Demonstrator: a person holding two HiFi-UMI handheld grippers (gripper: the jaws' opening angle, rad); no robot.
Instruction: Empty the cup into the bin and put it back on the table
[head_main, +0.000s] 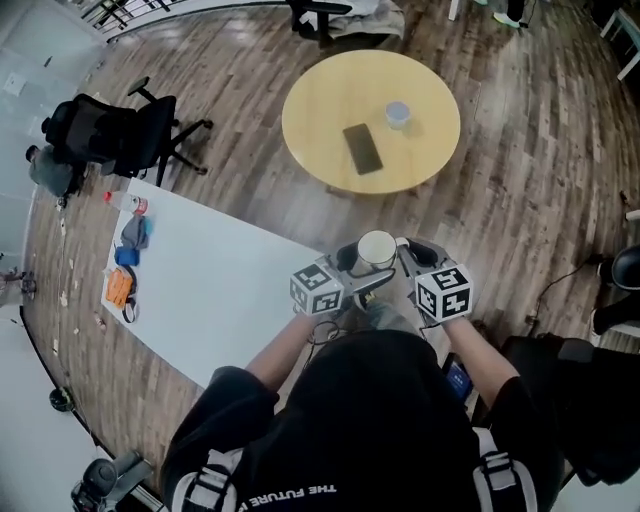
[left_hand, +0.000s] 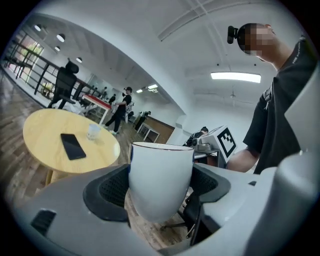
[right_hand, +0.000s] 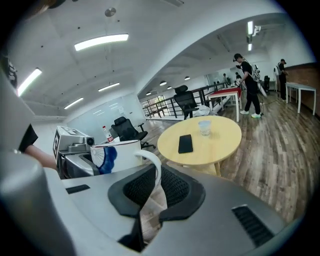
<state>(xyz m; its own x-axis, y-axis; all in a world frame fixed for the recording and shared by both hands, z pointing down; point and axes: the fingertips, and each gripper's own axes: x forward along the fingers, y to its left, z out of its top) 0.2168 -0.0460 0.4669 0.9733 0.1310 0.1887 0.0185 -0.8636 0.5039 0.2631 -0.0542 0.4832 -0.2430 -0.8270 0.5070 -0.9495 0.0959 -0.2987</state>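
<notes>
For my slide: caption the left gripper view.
Left claw grips a white mug; phone on round yellow table behind.

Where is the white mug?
Head view, lower middle: the white mug is held between the left gripper and right gripper, beside the white table.

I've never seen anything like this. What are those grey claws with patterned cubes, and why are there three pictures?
There is no robot here: a person holds a two-jaw gripper in each hand. The patterned cubes are part of the grippers. The head view comes from a camera on the person's head, looking down. The other two come from cameras riding on each gripper. The left gripper clamps the body of a white mug, and the right gripper pinches its handle. Ahead stands a round yellow table with a black phone and a small clear cup on it.
</notes>
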